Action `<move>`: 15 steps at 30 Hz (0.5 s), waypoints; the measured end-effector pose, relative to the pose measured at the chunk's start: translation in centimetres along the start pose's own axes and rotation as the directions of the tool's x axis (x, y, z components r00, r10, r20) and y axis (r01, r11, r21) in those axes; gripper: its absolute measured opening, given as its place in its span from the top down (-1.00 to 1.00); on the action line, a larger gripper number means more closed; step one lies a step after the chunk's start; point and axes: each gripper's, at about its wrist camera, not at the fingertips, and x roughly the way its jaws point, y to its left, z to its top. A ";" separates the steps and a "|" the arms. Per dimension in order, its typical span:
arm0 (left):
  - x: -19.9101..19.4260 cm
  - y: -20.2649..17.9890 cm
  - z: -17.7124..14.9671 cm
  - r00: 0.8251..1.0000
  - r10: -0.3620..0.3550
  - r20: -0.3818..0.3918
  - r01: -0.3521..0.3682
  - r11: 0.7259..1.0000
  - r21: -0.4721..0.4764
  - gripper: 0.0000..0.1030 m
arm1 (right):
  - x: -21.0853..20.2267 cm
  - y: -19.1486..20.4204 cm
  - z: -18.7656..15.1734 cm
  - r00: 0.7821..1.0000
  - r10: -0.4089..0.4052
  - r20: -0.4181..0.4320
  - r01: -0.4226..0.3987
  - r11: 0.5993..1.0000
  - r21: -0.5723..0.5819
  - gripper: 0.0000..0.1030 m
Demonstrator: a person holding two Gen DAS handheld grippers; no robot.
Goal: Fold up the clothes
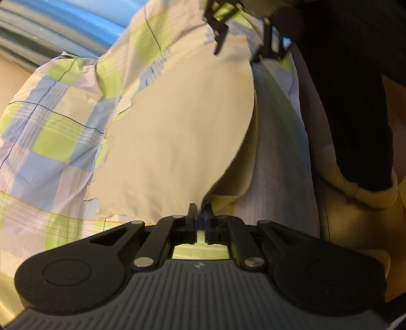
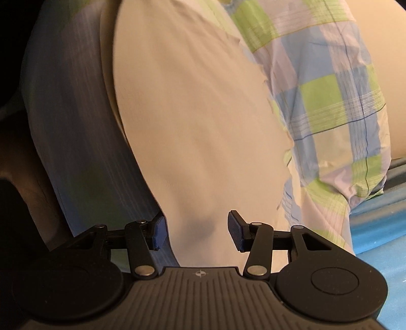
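Observation:
A cream garment hangs or lies over a checked cloth in green, blue and lilac. My left gripper is shut on a gathered edge of the cream garment, which bunches right at its fingertips. The right gripper shows at the top of the left wrist view, at the garment's far edge. In the right wrist view the right gripper stands open, its blue pads apart on either side of the cream garment. The checked cloth spreads to the right of it.
A blue padded surface lies at the lower right, and it also shows as the blue surface at the upper left. A person's dark sleeve fills the right side. The checked cloth on that side is blurred.

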 end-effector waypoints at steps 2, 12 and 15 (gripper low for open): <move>0.3 -0.6 0.0 1.000 0.011 -0.009 -0.011 0.999 0.035 0.81 | 0.4 -0.1 -1.1 1.000 0.004 -0.016 -0.004 1.000 -0.016 0.09; 1.6 -3.0 0.0 0.998 0.064 -0.013 -0.060 0.976 0.208 0.52 | 1.1 -0.9 -4.7 0.999 0.002 0.051 0.002 0.996 -0.090 -0.16; 1.7 -3.0 0.1 0.998 0.064 -0.014 -0.060 0.976 0.209 0.51 | 1.9 -0.1 -5.5 1.000 -0.005 0.031 0.010 0.988 -0.151 -0.24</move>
